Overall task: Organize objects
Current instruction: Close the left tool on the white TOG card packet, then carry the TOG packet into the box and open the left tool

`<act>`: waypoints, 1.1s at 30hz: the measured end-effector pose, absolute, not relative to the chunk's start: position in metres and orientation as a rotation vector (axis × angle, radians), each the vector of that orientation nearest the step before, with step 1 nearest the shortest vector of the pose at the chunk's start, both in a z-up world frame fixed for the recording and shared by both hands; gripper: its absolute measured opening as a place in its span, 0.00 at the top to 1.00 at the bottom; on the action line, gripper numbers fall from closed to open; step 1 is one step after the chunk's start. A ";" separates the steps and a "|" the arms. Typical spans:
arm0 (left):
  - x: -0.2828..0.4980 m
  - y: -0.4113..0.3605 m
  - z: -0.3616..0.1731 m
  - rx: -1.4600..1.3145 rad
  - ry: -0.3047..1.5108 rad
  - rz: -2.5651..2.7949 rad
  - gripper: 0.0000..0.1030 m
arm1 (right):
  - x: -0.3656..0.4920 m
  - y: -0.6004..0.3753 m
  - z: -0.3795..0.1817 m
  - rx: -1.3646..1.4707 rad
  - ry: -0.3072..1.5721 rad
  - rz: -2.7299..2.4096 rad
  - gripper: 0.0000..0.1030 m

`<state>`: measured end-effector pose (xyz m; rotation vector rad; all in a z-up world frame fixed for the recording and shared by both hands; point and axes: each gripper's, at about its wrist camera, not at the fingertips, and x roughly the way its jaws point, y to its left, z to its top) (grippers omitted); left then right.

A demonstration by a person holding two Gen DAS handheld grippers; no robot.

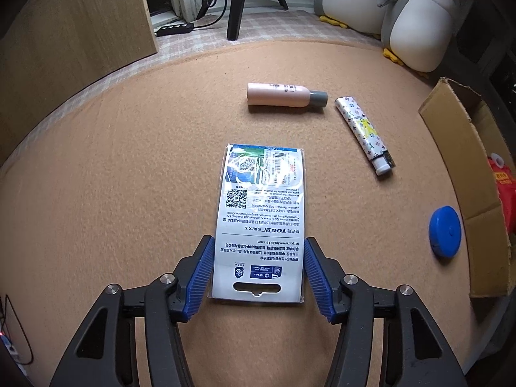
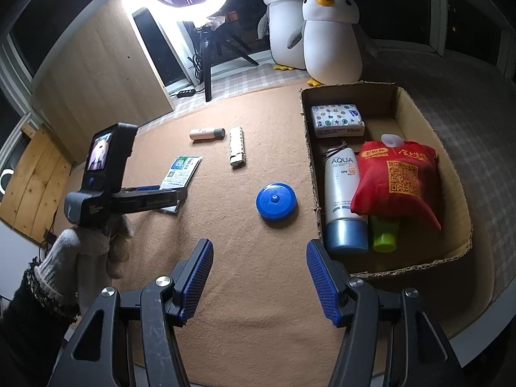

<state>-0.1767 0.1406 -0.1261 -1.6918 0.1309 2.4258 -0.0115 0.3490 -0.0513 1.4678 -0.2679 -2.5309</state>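
Observation:
A flat printed card packet lies on the tan mat, its near end between the fingers of my left gripper, which is open around it with small gaps at both sides. It also shows in the right wrist view, under the left gripper. Beyond it lie a pink bottle with a grey cap and a patterned tube. A blue round disc lies on the mat ahead of my right gripper, which is open and empty.
A cardboard box at the right holds a tissue pack, a white sunscreen bottle, a red bag and a green tube. Two plush penguins, a tripod with a ring light and a wooden panel stand beyond the mat.

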 end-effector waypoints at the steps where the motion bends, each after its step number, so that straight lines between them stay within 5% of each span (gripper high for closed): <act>1: -0.174 0.141 -0.125 -1.686 0.127 2.430 0.42 | -0.011 0.350 -0.051 1.468 -0.270 -2.532 0.45; 19: -0.146 0.225 -0.037 -1.396 0.129 2.379 0.42 | -0.006 0.374 -0.048 1.458 -0.297 -2.553 0.45; 33: -0.152 0.344 -0.027 -1.328 0.196 2.263 0.42 | 0.005 0.422 -0.048 1.477 -0.362 -2.614 0.45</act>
